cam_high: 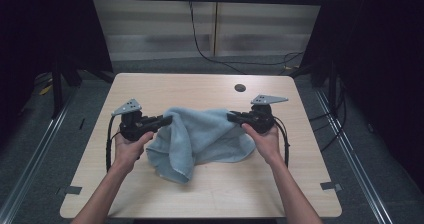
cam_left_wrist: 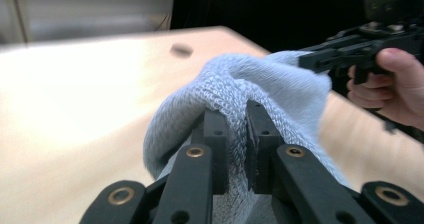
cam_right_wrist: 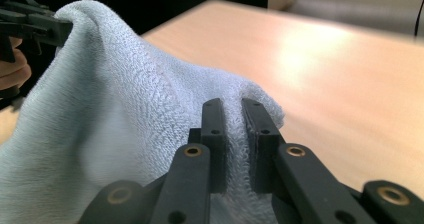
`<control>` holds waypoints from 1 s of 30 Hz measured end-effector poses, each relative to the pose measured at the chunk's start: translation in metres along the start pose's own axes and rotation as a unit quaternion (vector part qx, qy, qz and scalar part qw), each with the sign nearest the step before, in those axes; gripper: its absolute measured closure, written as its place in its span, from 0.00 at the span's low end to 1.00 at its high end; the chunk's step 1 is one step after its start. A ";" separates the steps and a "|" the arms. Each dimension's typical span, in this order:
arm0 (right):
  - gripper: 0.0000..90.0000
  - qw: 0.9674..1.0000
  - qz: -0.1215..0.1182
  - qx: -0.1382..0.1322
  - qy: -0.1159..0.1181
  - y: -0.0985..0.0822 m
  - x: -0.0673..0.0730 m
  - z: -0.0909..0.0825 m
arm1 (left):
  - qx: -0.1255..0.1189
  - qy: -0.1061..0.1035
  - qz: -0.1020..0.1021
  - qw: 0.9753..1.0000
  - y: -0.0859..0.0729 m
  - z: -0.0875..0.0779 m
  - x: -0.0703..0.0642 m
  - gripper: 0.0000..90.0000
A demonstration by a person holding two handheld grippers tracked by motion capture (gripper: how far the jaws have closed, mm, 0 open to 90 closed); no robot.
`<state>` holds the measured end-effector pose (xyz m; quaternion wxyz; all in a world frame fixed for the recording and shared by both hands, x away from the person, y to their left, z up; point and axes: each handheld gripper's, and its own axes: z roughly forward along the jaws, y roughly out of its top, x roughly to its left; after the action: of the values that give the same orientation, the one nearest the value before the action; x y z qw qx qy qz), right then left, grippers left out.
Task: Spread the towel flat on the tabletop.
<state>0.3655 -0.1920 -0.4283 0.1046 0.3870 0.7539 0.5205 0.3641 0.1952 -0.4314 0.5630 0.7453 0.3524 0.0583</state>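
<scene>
A: Where is the towel (cam_high: 200, 136) now?

B: It is in the middle of the desk (cam_high: 165, 86), between the two hands. The far edge is lifted up, and the near part hangs down and lies crumpled on the wood, with one fold reaching toward the near edge.

A: And the tools, what do they do?

B: The left tool (cam_high: 166, 120) is closed on the left corner of the towel. In the left gripper view the cloth is pinched between the two black jaws and bulges over them. The right tool (cam_high: 233, 117) is closed on the right corner in the same way; its own view shows the jaws narrow with the terry cloth pressed between them.

A: So how far is the work, in your opinion?

B: I think the picking up is done: both corners are caught and raised a little above the desk. The cloth sags between the tools, so it is not stretched out yet. Most of it rests on the desk in wrinkles.

A: What is left, then?

B: I would judge that the spreading or the folding is not yet done. The towel must first be pulled flat, I suppose. Which of the two is meant I cannot tell from here.
</scene>
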 end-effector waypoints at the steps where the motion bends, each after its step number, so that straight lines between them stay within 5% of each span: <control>1: 0.89 1.000 0.006 0.007 0.001 -0.006 -0.004 0.006 | 0.006 0.004 -0.004 1.000 -0.008 0.003 0.004 0.91; 4: 0.87 0.999 0.023 0.023 0.001 -0.023 -0.014 0.020 | 0.025 0.023 -0.022 0.999 -0.029 0.011 0.014 0.88; 6: 0.75 0.999 0.032 0.035 -0.002 -0.033 -0.017 0.025 | 0.042 0.037 -0.029 0.998 -0.035 0.014 0.019 0.76; 7: 0.75 0.999 0.032 0.035 -0.002 -0.033 -0.017 0.025 | 0.041 0.046 -0.034 0.997 -0.034 0.012 0.021 0.76; 9: 0.67 0.999 0.033 0.031 -0.004 -0.033 -0.015 0.020 | 0.031 0.056 -0.042 0.997 -0.032 0.005 0.022 0.61; 11: 0.58 0.999 0.024 0.021 -0.012 -0.031 -0.010 0.001 | 0.033 0.058 -0.033 0.997 -0.029 -0.005 0.018 0.45; 15: 0.54 1.000 0.024 0.008 -0.008 -0.036 -0.004 -0.027 | 0.030 0.048 -0.010 0.998 -0.028 -0.029 0.003 0.39; 16: 0.54 1.000 0.026 0.007 -0.007 -0.039 -0.003 -0.031 | 0.029 0.039 0.003 0.999 -0.032 -0.039 -0.011 0.39; 19: 0.53 1.000 0.024 0.014 -0.006 -0.050 0.001 -0.039 | 0.029 0.028 0.023 0.999 -0.038 -0.042 -0.025 0.39; 20: 0.53 0.999 0.028 0.023 0.004 -0.062 0.002 -0.040 | 0.044 -0.017 0.030 0.998 -0.046 -0.039 -0.037 0.42; 24: 0.54 0.998 0.020 0.056 0.012 -0.078 0.004 -0.031 | 0.069 -0.035 0.048 0.996 -0.056 -0.028 -0.043 0.47; 27: 0.50 0.997 0.014 0.068 0.025 -0.082 0.005 -0.018 | 0.085 -0.029 0.059 0.994 -0.062 -0.014 -0.040 0.43; 29: 0.42 0.996 0.006 0.080 0.027 -0.084 0.006 -0.002 | 0.096 -0.004 0.077 0.992 -0.064 -0.003 -0.034 0.37; 30: 0.41 0.996 0.002 0.084 0.024 -0.084 0.007 0.003 | 0.102 -0.010 0.043 0.994 -0.065 0.007 -0.023 0.34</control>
<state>0.3228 -0.1987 -0.5010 0.0526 0.3834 0.7966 0.4645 0.3202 0.1832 -0.4839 0.4841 0.8139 0.3189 0.0387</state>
